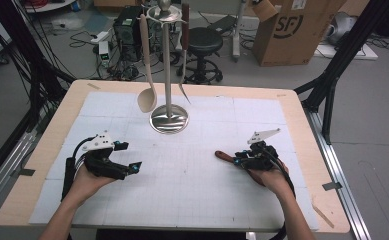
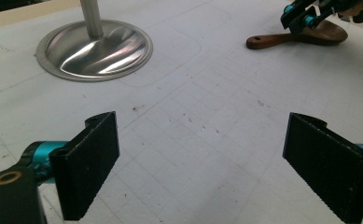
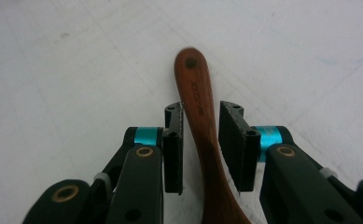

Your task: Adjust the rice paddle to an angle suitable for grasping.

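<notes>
A dark brown wooden spoon point(image 1: 223, 156) lies on the white mat right of centre, its handle end pointing left. My right gripper point(image 1: 238, 160) is shut on its handle; in the right gripper view the pads point(image 3: 173, 144) sit tight on either side of the handle point(image 3: 193, 79), my right gripper point(image 3: 201, 114) holding it low over the mat. My left gripper point(image 1: 132, 167) rests at the left with its jaws wide apart and nothing between them. The left gripper view shows my left gripper point(image 2: 202, 126) over bare mat, with the spoon point(image 2: 319, 35) and right gripper point(image 2: 300, 16) far off.
A metal utensil stand point(image 1: 168, 120) with a round base point(image 2: 95, 46) stands at the mat's far centre. A beige spoon point(image 1: 147, 97) and a brown-handled fork point(image 1: 183, 90) hang from it. A cardboard box point(image 1: 292, 30) and a stool point(image 1: 204, 42) stand beyond the table.
</notes>
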`<state>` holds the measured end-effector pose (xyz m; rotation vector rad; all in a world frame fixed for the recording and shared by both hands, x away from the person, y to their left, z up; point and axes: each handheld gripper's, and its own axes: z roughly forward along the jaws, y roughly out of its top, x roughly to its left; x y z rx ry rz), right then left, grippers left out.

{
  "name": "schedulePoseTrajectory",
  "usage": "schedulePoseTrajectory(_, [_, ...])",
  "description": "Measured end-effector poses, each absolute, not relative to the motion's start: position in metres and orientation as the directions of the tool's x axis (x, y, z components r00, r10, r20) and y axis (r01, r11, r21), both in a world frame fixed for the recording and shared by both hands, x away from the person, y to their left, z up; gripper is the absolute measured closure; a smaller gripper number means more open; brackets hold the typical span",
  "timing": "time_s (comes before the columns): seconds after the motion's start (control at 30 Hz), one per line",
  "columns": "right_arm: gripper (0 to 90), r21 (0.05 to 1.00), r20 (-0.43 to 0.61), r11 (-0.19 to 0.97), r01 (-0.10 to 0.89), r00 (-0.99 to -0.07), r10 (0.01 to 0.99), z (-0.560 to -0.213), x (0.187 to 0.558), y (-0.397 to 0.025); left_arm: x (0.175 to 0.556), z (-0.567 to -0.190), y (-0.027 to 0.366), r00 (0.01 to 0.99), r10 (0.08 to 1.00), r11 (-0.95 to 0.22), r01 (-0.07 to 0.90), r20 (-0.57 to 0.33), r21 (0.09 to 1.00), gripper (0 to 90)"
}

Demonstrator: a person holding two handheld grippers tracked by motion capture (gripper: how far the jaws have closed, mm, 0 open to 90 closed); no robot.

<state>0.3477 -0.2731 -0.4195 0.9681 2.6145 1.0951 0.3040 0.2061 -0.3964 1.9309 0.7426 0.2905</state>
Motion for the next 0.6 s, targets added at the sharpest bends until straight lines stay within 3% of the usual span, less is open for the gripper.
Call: schedulePoseTrajectory(0.6, [76.9,0.646,0.072,0.575,0.502,-0.790,0.609,-0.432,0.341,-0.273,0.304,-0.397,0.205,0.783,0.611,-0.309,0.371,-0.117,0.876,11.3])
